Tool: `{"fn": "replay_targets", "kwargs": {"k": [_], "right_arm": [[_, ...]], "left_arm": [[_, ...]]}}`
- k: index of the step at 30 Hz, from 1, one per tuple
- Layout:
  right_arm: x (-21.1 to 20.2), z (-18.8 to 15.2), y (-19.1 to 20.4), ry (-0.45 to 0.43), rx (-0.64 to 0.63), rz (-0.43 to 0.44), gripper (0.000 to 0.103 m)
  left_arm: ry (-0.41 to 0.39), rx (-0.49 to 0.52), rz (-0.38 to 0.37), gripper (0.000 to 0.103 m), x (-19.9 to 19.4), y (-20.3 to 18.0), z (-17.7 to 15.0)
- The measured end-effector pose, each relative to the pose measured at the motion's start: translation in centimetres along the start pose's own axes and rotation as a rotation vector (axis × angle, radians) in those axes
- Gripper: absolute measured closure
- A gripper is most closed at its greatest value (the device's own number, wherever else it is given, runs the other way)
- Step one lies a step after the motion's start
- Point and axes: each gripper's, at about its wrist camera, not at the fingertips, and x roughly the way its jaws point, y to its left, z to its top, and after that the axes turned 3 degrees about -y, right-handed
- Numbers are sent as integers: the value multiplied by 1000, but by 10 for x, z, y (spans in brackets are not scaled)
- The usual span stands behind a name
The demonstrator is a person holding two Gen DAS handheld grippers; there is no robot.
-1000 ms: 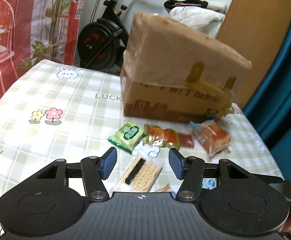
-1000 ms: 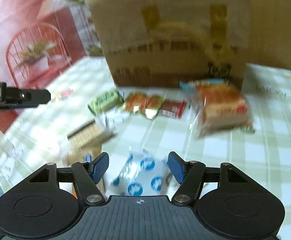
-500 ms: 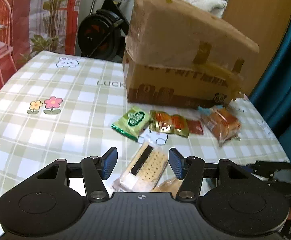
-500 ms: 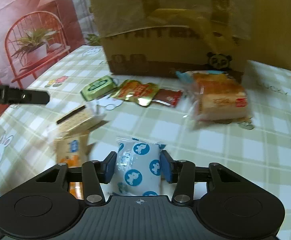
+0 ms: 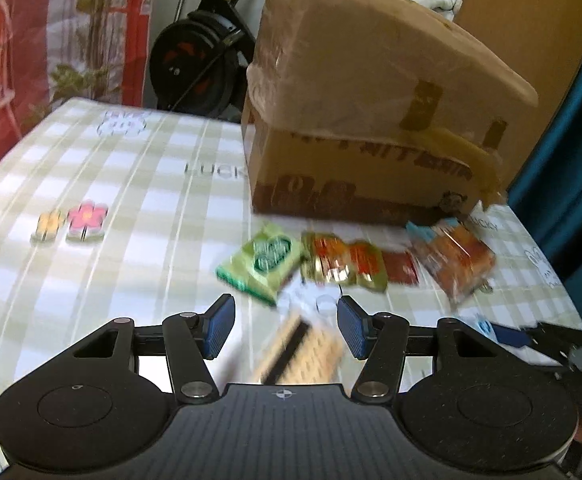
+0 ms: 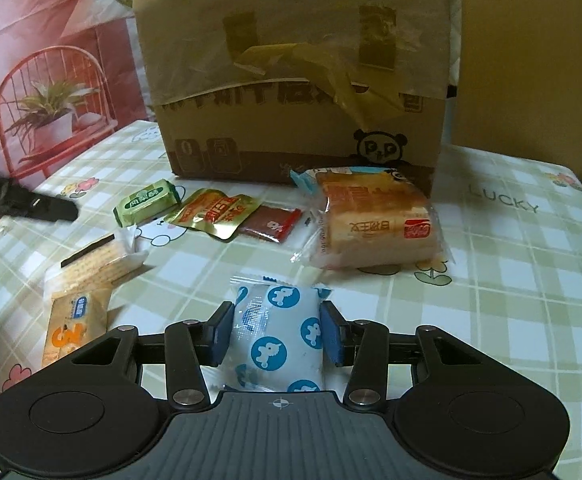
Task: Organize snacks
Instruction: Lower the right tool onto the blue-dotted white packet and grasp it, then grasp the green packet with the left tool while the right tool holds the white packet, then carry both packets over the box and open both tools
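The right gripper (image 6: pixel 277 338) has its blue pads pressed on both sides of the white soft packet with blue round prints (image 6: pixel 277 340). The packet's long axis runs toward 12 o'clock, to the brown cardboard box (image 6: pixel 295 80). The left gripper (image 5: pixel 285 326) stands wide open, holding nothing, with the pale cracker pack (image 5: pixel 301 354) just below it at 6 o'clock.

We hold our left gripper (image 5: pixel 285 326) open above a cracker pack (image 5: pixel 303 354); other snacks (image 5: pixel 339 262) line the cardboard box (image 5: pixel 371 120).

Seven snack packets (image 6: pixel 277 340); one cardboard box (image 6: pixel 295 76); two grippers (image 6: pixel 277 338).
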Motion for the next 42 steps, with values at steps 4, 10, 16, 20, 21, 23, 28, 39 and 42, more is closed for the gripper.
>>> {"fn": "replay_targets", "kwargs": {"k": [4,10,16,20,21,23,28,39,42], "right_arm": [[1,0,-1,-2,22,5,61],[1,-2,0,-3,46,1,61],[2,-2,0,0,56,-2,61],[1,-1,0,2,59,-4,61],[1,-1,-1,2,58,-4,62],[-1,0,-2,4,60,-8,63],[-23,15,-4,-71,92,5,63],[-76,125,-2,-367,-22,34,63],[-80,161,-8,-418,-52,28,63]], "left_arm": [[-4,55,30,44,26,0,18],[49,152,54,44,63,-3,25],[87,182,50,44,83,-9,17],[59,191,60,63,79,-9,13],[51,187,51,63,75,-7,13],[25,190,51,63,63,-6,11],[-43,129,43,63,22,2,17],[-325,121,13,63,-64,-24,84],[-374,128,-22,63,-71,-39,114]]}}
